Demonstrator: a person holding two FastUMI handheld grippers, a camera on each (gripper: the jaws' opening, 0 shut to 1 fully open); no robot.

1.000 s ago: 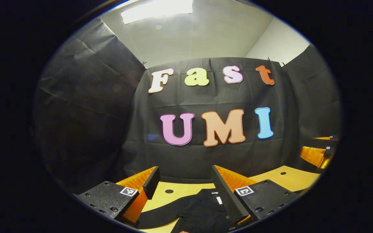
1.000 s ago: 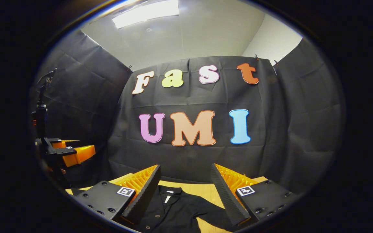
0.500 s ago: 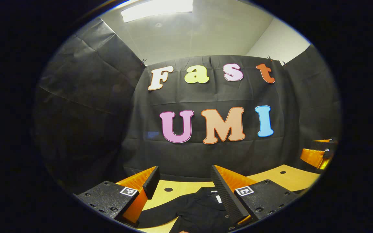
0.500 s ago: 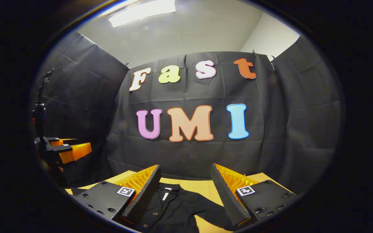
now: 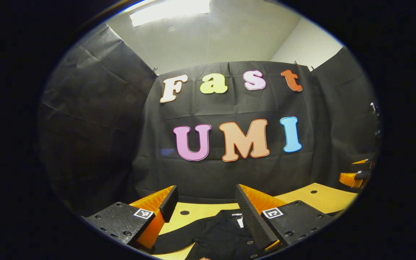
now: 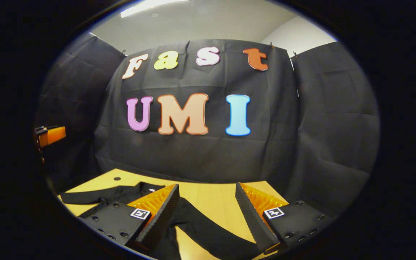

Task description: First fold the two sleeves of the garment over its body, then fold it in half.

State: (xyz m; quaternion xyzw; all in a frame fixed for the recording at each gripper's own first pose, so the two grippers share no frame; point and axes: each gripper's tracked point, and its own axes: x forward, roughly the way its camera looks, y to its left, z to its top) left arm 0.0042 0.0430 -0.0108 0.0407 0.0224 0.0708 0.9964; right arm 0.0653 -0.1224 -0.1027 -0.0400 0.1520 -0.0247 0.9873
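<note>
Hanging over the tabletop (image 5: 320,198), the left hand-held gripper (image 5: 205,202) has its 2 fingers spread wide apart. They hold nothing and touch nothing. In the right gripper view, the right hand-held gripper (image 6: 207,204) is spread wide too, with nothing between its fingers.

The black garment (image 5: 215,234) lies flat on the tabletop, below and a little past the left hand-held gripper's fingers. Its lower part is cut off at the bottom of the left gripper view, and the right finger hides some of it. The collar with a small white tag sits between the 2 fingers.

In the right gripper view, the garment (image 6: 200,229) lies under the left finger, and 1 sleeve (image 6: 85,198) reaches out to the left. The other hand-held gripper (image 6: 51,134) peeks in far at the left edge, too small to tell much.
</note>
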